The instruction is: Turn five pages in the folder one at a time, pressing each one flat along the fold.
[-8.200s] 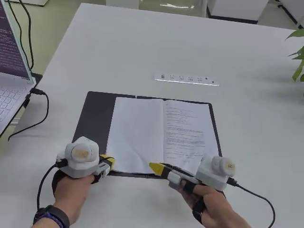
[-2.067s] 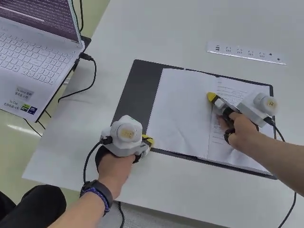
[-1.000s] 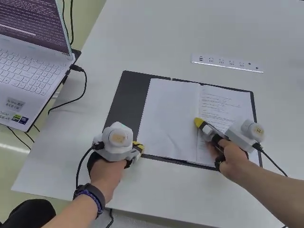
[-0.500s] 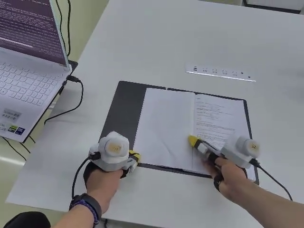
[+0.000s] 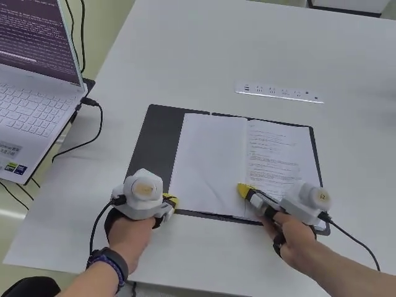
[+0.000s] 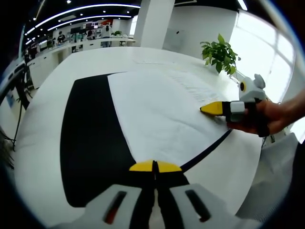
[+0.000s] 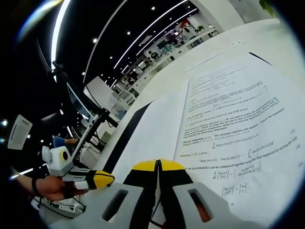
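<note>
A black folder (image 5: 154, 142) lies open on the white table, with a blank white page (image 5: 207, 161) on its left and a printed page (image 5: 278, 154) on its right. My right gripper (image 5: 241, 189) is shut, its yellow tips resting on the fold near the folder's front edge; in its own view the tips (image 7: 157, 164) meet just left of the printed text (image 7: 228, 124). My left gripper (image 5: 168, 201) is shut too, tips (image 6: 155, 166) down on the black cover (image 6: 90, 143) at the near left corner, beside the blank page (image 6: 157, 114). The right gripper (image 6: 212, 108) shows across the page.
An open laptop (image 5: 31, 74) stands at the far left with a black cable (image 5: 80, 133) trailing over the table. A white power strip (image 5: 278, 93) lies beyond the folder. A potted plant (image 6: 219, 52) stands past the table's far side.
My right gripper has slid down the fold from its far end toward the folder's front edge. The left gripper has stayed at the near left corner. The head camera has shifted.
</note>
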`<action>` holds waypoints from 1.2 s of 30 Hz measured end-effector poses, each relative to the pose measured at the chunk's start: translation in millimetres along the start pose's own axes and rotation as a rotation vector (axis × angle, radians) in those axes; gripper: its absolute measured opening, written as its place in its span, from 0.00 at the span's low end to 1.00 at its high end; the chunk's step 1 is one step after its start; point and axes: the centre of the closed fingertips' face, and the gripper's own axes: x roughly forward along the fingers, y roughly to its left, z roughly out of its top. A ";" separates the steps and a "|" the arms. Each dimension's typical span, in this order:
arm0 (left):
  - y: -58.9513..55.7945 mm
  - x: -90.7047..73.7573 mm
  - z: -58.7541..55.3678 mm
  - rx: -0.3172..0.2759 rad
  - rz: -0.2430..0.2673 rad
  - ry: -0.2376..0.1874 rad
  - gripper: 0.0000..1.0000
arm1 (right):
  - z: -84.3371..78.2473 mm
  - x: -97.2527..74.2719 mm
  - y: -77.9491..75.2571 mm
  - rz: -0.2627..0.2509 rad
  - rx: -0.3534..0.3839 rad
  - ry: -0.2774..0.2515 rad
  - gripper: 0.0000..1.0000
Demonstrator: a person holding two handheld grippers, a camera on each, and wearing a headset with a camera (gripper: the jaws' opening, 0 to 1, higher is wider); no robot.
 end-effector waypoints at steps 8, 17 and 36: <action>-0.3 -0.7 0.0 0.003 -0.002 -0.001 0.00 | -9.4 -7.1 4.7 0.005 -0.011 0.006 0.00; -0.2 -1.0 0.4 0.000 -0.001 -0.005 0.00 | -19.3 -14.4 10.5 0.009 -0.013 0.013 0.00; -0.7 -1.2 1.3 0.005 0.003 -0.007 0.00 | -28.1 -22.9 15.0 -0.011 0.000 0.005 0.00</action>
